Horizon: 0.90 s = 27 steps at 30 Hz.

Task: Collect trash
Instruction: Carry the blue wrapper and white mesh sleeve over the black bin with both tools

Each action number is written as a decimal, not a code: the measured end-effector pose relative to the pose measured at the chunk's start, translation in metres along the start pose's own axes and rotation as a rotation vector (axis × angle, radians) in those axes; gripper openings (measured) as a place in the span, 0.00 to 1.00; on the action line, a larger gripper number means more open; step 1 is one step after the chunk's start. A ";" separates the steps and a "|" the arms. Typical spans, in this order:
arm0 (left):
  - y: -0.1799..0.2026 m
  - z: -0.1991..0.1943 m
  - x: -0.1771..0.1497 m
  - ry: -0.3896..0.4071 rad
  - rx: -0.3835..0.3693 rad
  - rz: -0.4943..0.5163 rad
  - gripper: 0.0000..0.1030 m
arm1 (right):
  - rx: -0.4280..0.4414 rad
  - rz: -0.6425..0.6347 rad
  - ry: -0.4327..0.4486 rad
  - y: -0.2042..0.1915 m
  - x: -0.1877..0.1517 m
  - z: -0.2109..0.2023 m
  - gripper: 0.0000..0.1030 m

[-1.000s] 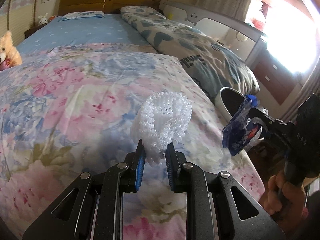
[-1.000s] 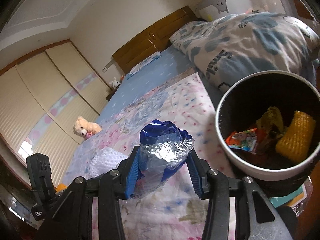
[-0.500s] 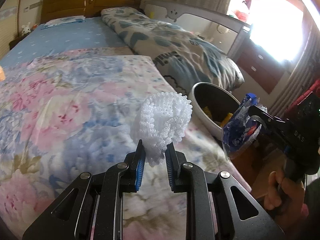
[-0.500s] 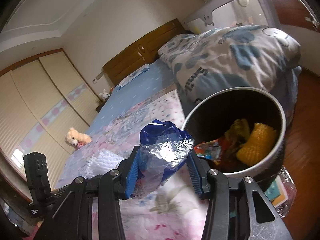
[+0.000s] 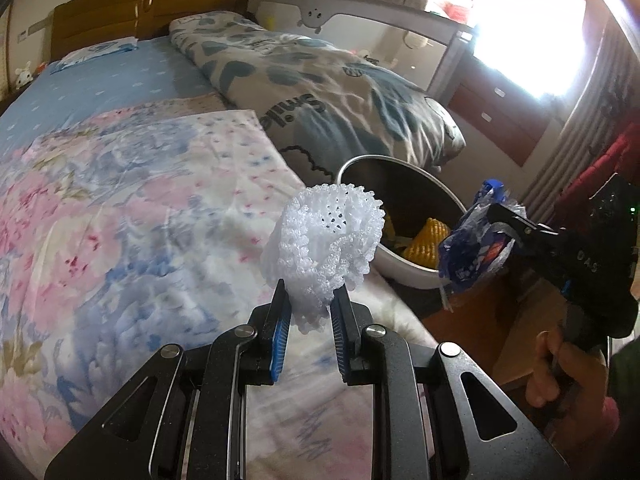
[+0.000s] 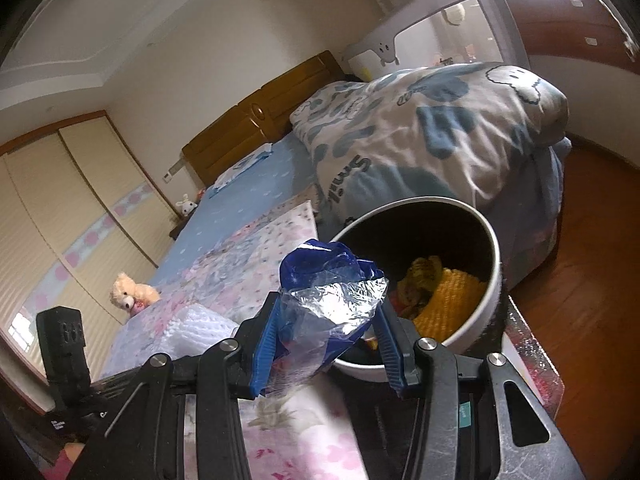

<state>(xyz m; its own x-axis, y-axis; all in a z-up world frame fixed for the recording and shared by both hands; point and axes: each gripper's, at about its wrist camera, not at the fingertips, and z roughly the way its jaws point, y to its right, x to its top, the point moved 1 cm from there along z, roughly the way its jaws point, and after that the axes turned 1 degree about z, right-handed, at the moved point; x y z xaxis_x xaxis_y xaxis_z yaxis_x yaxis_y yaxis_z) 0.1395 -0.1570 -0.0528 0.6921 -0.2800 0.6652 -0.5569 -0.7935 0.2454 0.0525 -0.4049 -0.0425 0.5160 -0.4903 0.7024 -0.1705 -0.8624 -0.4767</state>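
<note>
Wardrobe: cream sliding doors lined the far left wall.
Bed: a floral quilt covered the near part, blue sheet beyond, wooden headboard far.
Left gripper: fingers pinched a white foam net above the quilt.
Bin: stood at the bed's right edge, holding yellow netting.
Right gripper: fingers clamped a blue wrapper just near of the bin.
</note>
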 end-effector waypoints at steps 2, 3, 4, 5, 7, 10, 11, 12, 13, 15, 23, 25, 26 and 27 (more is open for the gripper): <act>0.007 0.003 0.004 -0.002 -0.006 0.014 0.17 | -0.011 0.000 -0.002 0.004 0.002 0.001 0.45; 0.010 0.005 0.006 -0.003 -0.010 0.019 0.17 | -0.015 0.001 -0.002 0.007 0.003 0.002 0.45; 0.013 0.006 0.008 -0.004 -0.013 0.026 0.18 | -0.023 0.003 -0.001 0.010 0.005 0.002 0.45; 0.017 0.008 0.010 -0.004 -0.017 0.033 0.17 | -0.027 0.003 -0.001 0.012 0.007 0.003 0.45; 0.024 0.012 0.014 -0.004 -0.024 0.045 0.17 | -0.037 0.003 0.001 0.016 0.010 0.004 0.45; 0.034 0.017 0.020 -0.007 -0.034 0.059 0.17 | -0.051 -0.001 0.006 0.021 0.016 0.005 0.45; 0.037 0.019 0.022 -0.008 -0.037 0.064 0.17 | -0.056 -0.003 0.005 0.023 0.018 0.006 0.45; 0.040 0.021 0.024 -0.009 -0.040 0.071 0.17 | -0.061 -0.003 0.004 0.025 0.020 0.007 0.45; 0.044 0.023 0.026 -0.010 -0.041 0.079 0.18 | -0.065 -0.003 0.003 0.027 0.022 0.008 0.45; 0.048 0.026 0.029 -0.012 -0.044 0.087 0.18 | -0.074 -0.009 0.001 0.031 0.025 0.009 0.45; 0.063 0.040 0.038 -0.022 -0.053 0.108 0.18 | -0.098 -0.036 -0.011 0.039 0.035 0.014 0.45; 0.067 0.044 0.041 -0.025 -0.054 0.113 0.17 | -0.103 -0.036 -0.013 0.042 0.037 0.015 0.45; 0.068 0.046 0.042 -0.026 -0.055 0.114 0.17 | -0.104 -0.036 -0.016 0.043 0.038 0.017 0.45; 0.069 0.047 0.042 -0.028 -0.055 0.115 0.17 | -0.105 -0.037 -0.018 0.044 0.039 0.017 0.45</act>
<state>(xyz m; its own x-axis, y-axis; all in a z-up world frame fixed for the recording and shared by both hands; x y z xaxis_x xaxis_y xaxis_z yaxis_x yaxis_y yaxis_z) 0.1518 -0.2488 -0.0413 0.6342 -0.3832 0.6715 -0.6575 -0.7243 0.2076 0.0797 -0.4597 -0.0455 0.5387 -0.4559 0.7084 -0.2373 -0.8890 -0.3917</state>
